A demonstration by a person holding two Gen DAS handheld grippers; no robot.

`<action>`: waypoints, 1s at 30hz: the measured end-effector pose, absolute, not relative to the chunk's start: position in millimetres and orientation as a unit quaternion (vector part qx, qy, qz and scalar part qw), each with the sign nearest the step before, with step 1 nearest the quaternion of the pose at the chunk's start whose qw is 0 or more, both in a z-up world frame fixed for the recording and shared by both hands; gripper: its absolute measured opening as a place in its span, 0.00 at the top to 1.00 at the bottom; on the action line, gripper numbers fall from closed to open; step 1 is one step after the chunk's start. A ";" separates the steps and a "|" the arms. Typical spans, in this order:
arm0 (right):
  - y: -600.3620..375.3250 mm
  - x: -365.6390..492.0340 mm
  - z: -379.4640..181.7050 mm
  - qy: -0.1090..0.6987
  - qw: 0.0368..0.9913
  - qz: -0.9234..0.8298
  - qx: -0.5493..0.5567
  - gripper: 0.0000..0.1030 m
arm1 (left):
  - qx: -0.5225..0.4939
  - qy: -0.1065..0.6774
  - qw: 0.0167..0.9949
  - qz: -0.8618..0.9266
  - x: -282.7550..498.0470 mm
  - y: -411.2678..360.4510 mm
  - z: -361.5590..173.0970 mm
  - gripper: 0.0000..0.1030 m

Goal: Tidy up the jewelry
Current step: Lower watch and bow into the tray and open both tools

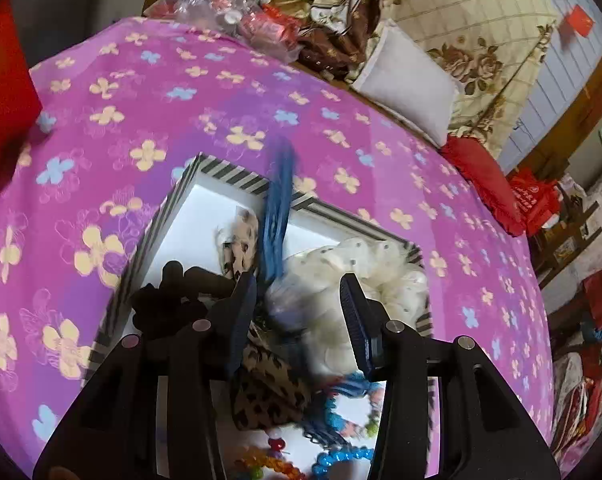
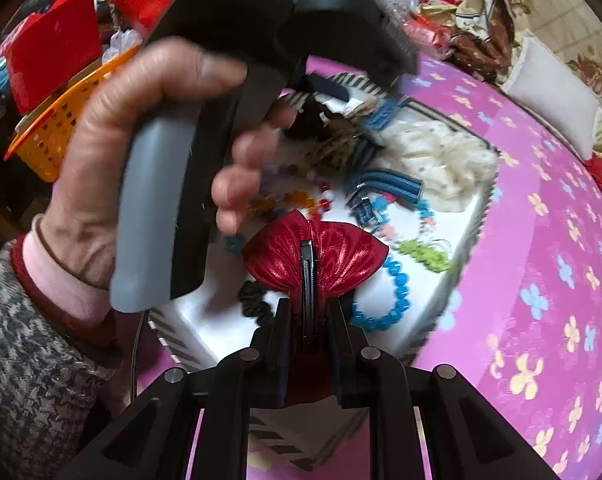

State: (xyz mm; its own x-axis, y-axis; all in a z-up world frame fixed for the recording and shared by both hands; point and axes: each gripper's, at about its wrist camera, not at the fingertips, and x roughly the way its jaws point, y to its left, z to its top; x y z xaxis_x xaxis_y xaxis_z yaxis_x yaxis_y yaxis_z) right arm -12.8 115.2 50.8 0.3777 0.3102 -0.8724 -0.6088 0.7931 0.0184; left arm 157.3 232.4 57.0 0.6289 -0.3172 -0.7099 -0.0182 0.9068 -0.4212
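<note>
Right tool (image 2: 309,312) clamps a shiny red pleated bow hair clip (image 2: 315,258) at frame centre; left tool (image 1: 299,304) gapes over the striped-rim white box (image 1: 225,174).

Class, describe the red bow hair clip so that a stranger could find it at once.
Find the striped-rim box on the pink flowered bedspread. At its near edge, the right gripper clamps the red bow hair clip: it is the only shiny, pleated red piece, with a black clip down its centre.
</note>
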 end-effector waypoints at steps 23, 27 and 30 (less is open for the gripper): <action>145.2 -20.0 24.7 0.529 0.763 0.351 -0.125 0.85 | -0.174 0.353 0.919 0.016 100.2 296.2 91.3 0.45; 146.7 -9.1 23.3 0.515 0.783 0.317 -0.150 0.84 | -0.186 0.350 0.918 0.022 98.9 299.7 90.7 0.45; 145.3 -2.2 23.4 0.514 0.785 0.308 -0.156 0.84 | -0.184 0.352 0.917 0.024 99.2 297.8 90.8 0.45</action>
State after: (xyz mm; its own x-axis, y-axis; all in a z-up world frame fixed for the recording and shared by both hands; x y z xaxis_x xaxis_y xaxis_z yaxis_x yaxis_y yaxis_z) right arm -2.2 145.3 23.4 0.2815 0.3236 -0.9033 -0.6440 0.7616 0.0721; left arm 99.2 297.8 90.8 0.7511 -0.0856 -0.6547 -0.1737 0.9310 -0.3211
